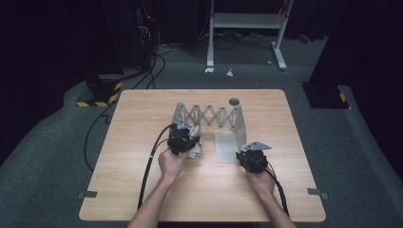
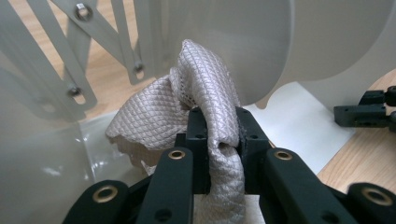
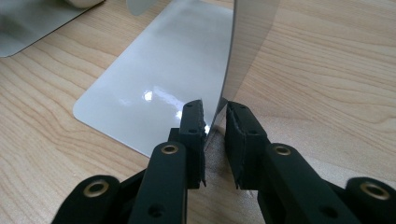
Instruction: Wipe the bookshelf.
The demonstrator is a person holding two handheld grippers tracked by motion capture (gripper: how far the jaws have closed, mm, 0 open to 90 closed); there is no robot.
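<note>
A person sits at a wooden desk [image 1: 142,180], holding black tongs in each hand. Between the hands stands a grey expanding rack [image 1: 209,116]: two upright end panels joined by a criss-cross lattice, each panel with a flat foot lying on the desk.

The left tongs [image 2: 218,135] are pinching a bunched, pale quilted cloth [image 2: 196,88] and hold it low inside the rack, just beside the left end panel [image 2: 32,158]. The right tongs [image 3: 214,126] straddle the lower edge of the right end panel [image 3: 250,42]; they appear to grip it, though a sliver of gap shows on one side.

The step in hand looks like placing the cloth in the rack, or wiping it, while the other hand steadies the frame. The next move likely calls for easing the cloth down without pushing the light rack askew.

The lattice bars [image 2: 79,70] crowd close around the cloth. A small dark disc [image 1: 234,101] lies behind the rack, well clear.
</note>
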